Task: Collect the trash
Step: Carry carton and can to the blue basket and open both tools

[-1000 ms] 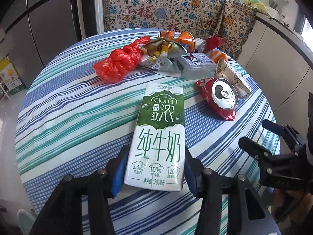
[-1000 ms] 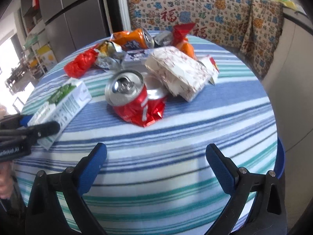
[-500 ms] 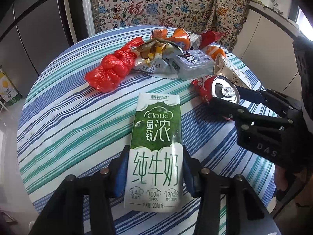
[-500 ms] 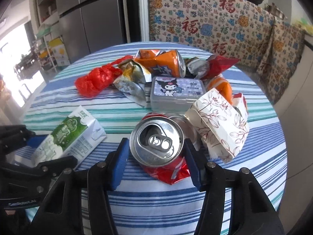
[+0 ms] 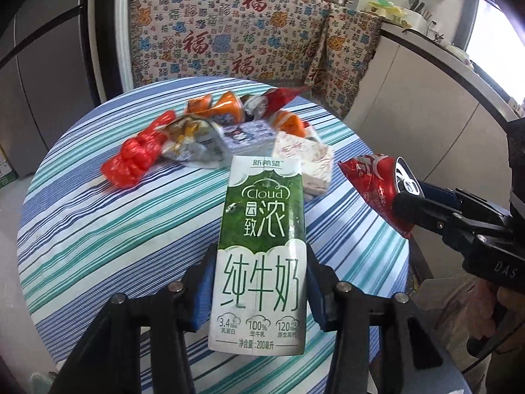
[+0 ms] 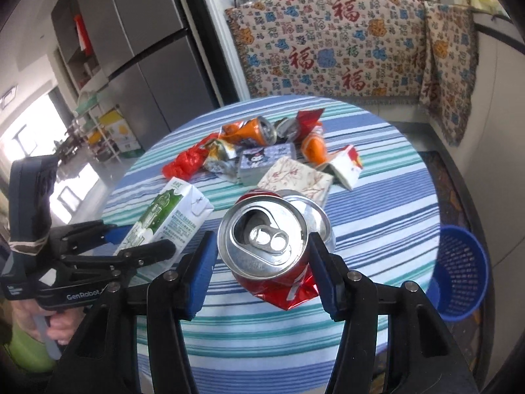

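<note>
Both held items now hang above the striped tablecloth (image 5: 98, 229), where a second ago the milk carton lay flat on it and the can sat unclaimed in the litter with the right jaws wide around nothing. Left to right: left gripper (image 5: 259, 290), jaws narrowed and pressing the white lower half of the milk carton (image 5: 262, 223), which is lifted clear and tilted; red plastic bag (image 5: 134, 157), foil wrappers, orange can (image 6: 252, 131) and cartoon-printed tissue pack (image 6: 265, 161), all resting in a loose heap at the table's far side; floral paper pack (image 6: 295, 180) just in front of the heap; right gripper (image 6: 262, 262), pads closed against the sides of the crushed red can (image 6: 265, 246), raised off the cloth. Step in hand, by judgement: pick-up complete for two pieces, carry to a bin pending. Next move calls for swinging each load over the container and parting the jaws above it. View difference: only the right wrist view shows the blue mesh basket (image 6: 459, 269) standing on the floor beyond the table's right edge; the left wrist view shows the carton's printed face instead.
</note>
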`<state>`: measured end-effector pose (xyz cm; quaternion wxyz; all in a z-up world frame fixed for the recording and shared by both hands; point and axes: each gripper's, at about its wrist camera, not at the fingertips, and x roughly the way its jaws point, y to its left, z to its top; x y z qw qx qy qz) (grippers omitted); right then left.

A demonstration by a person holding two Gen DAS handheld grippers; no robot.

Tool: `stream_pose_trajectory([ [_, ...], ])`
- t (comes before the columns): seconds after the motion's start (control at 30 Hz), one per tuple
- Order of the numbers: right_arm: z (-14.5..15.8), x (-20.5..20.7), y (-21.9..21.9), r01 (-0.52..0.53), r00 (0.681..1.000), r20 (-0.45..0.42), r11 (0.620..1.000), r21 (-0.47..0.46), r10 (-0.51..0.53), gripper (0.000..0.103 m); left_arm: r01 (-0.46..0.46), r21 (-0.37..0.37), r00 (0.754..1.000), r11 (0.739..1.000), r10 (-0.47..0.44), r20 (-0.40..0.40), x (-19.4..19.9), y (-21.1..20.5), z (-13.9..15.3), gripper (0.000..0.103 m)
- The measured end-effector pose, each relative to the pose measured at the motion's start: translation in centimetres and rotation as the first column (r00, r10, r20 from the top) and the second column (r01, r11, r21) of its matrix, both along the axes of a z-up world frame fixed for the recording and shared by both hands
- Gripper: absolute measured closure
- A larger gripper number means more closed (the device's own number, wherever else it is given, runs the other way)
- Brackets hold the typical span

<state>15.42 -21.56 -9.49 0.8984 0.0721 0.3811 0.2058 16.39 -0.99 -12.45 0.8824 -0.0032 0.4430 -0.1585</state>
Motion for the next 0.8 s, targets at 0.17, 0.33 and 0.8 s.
stream_pose_trajectory([
  [0.17, 2.1, 0.4, -8.6, 0.151, 0.988, 0.021, 0.988, 0.017, -0.151, 0.046, 0.127, -0.030, 0.992, 0.991, -0.127, 0.019, 1.1, -7.4, 2.2, 0.055],
  [0.33, 1.2, 2.6, -18.3, 0.338, 0.941, -0.014, 0.941, -0.015, -0.338, 0.046, 0.259, -0.064, 0.966, 0.964, -0.260, 0.007, 4.1, -17.6, 2.3, 0.055],
  [0.8, -9.5, 10.6, -36.1, 0.569, 0.792, -0.311, 0.820, 0.065, -0.525, 0.046, 0.340, -0.088, 0.926, 0.936, -0.350, -0.142, 14.3, -39.1, -8.6, 0.055],
])
